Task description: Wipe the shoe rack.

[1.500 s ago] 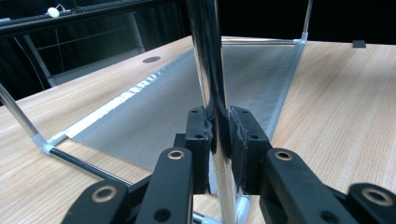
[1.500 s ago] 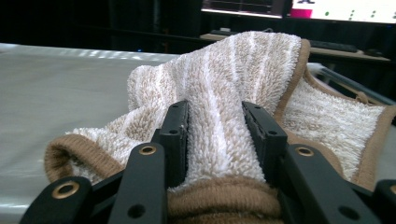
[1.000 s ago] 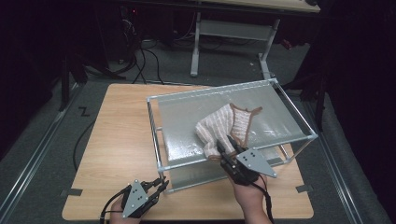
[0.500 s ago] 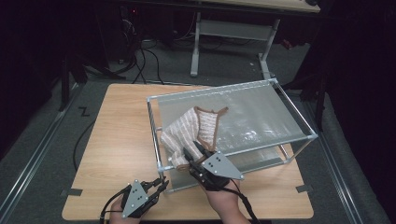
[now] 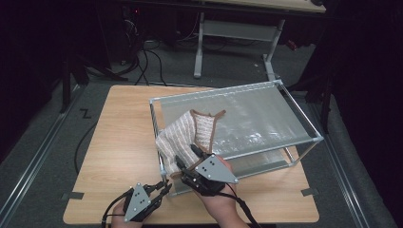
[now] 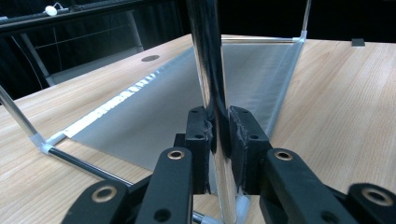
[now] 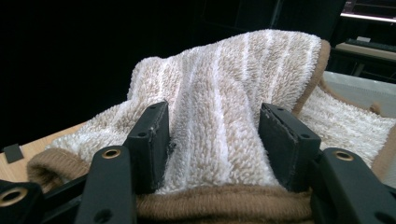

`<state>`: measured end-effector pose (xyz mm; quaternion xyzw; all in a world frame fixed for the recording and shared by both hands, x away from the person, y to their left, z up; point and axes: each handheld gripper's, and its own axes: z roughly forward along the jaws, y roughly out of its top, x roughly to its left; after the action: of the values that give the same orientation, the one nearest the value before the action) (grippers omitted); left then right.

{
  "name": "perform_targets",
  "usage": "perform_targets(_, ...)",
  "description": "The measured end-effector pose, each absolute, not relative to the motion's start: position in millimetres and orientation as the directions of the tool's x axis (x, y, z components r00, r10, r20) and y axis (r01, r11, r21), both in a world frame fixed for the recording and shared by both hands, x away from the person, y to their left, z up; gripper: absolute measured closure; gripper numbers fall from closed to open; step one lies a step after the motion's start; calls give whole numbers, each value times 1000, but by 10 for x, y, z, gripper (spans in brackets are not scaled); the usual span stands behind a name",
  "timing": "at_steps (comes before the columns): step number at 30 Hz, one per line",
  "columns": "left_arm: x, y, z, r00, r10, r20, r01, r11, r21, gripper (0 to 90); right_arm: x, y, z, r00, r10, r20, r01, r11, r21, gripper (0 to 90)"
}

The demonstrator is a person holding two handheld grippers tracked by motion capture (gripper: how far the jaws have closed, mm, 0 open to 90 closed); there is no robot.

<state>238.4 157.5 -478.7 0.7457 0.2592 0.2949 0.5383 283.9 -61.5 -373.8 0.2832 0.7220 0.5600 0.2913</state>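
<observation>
Two right fingers just opened, towel between, left fingers clamping rack post

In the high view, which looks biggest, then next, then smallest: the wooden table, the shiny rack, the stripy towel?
1. wooden table
2. shiny rack, which covers about half the tabletop
3. stripy towel, draped over the rack's near left corner

Towel in my black right gripper: beige with white stripes, brown binding. Rack: silver tubes, translucent grey sheet. Table: pale wood grain. Left gripper black too.
</observation>
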Motion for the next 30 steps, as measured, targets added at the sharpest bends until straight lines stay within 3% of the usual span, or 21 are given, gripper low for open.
perform_targets(3,2383,1572,-4788,690,706,157,70,-282,957,782,2846,-612,-3732,-677,729,-104,89,222,971,476)
perform_targets(12,2385,1576,-4789,691,705,161,69,-285,956,782,2890,-626,-3709,-720,685,-110,96,255,962,709)
perform_targets(20,2389,1577,-4791,692,704,160,67,-284,956,782,2863,-668,-3633,-695,709,-121,56,221,974,737)
perform_targets(30,2390,1575,-4787,692,704,159,70,-285,956,782,2660,-1215,-3240,-612,777,-147,-62,138,988,737)
